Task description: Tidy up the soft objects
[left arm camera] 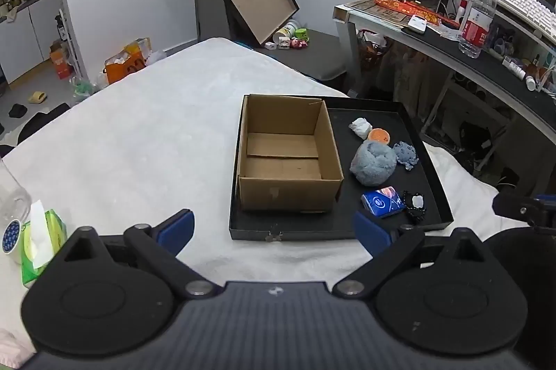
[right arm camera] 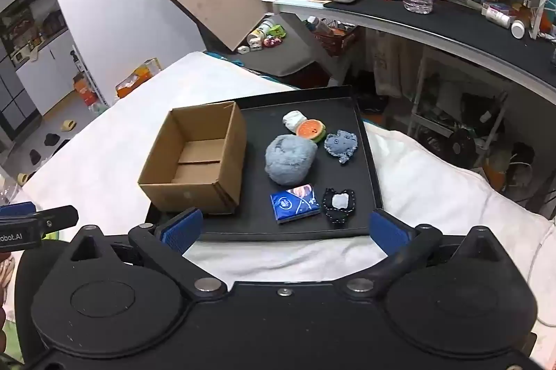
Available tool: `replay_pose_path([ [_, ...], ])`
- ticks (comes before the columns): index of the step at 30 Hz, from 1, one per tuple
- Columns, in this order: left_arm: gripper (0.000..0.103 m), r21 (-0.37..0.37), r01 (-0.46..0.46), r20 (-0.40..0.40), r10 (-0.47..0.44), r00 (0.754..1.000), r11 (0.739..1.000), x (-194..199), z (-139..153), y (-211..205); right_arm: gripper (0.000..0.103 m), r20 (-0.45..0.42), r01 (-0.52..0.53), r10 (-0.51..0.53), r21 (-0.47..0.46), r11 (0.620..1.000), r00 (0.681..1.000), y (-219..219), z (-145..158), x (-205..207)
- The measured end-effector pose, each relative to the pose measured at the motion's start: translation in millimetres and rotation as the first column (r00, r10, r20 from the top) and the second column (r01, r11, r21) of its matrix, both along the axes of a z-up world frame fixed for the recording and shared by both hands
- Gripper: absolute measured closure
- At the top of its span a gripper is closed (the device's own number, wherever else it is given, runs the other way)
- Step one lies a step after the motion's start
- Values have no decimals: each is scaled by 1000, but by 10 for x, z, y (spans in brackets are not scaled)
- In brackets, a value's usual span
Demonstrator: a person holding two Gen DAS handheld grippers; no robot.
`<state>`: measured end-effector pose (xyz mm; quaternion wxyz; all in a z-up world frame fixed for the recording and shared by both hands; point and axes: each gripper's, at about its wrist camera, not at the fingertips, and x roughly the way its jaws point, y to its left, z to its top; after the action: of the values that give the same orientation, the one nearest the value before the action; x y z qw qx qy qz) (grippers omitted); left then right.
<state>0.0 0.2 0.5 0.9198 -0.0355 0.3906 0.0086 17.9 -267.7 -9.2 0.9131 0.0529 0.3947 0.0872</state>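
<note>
Both grippers, left gripper (left arm camera: 274, 229) and right gripper (right arm camera: 285, 229), hang near the tray (right arm camera: 365, 140), jaws spread wide and empty. From left to right on it: an empty box (right arm camera: 194, 192), then the soft things: blue fluffy ball (right arm camera: 290, 158), tissue pack (right arm camera: 295, 203), dark pouch (right arm camera: 338, 205). Starting with the pack looks best to me: it is nearest, so pinch its long sides squarely, lift clear, then drop it left into the box.
</note>
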Motion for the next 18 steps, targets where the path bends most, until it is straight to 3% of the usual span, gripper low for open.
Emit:
replay_pose_path([
  [10,5,-43,29,14,-29,999,999,-49,62,94,0,37,-1,2,-14,1000,999,60,81,-82],
  [11,5,7,7,3,-7,1000,1000,-81,110,14,0,35,2,-2,-13,1000,999,76,74,-85],
  [18,5,14,16,-1,-16,1000,1000,-91,140,-25,0,40,19,-19,-10,1000,999,50,116,-122],
])
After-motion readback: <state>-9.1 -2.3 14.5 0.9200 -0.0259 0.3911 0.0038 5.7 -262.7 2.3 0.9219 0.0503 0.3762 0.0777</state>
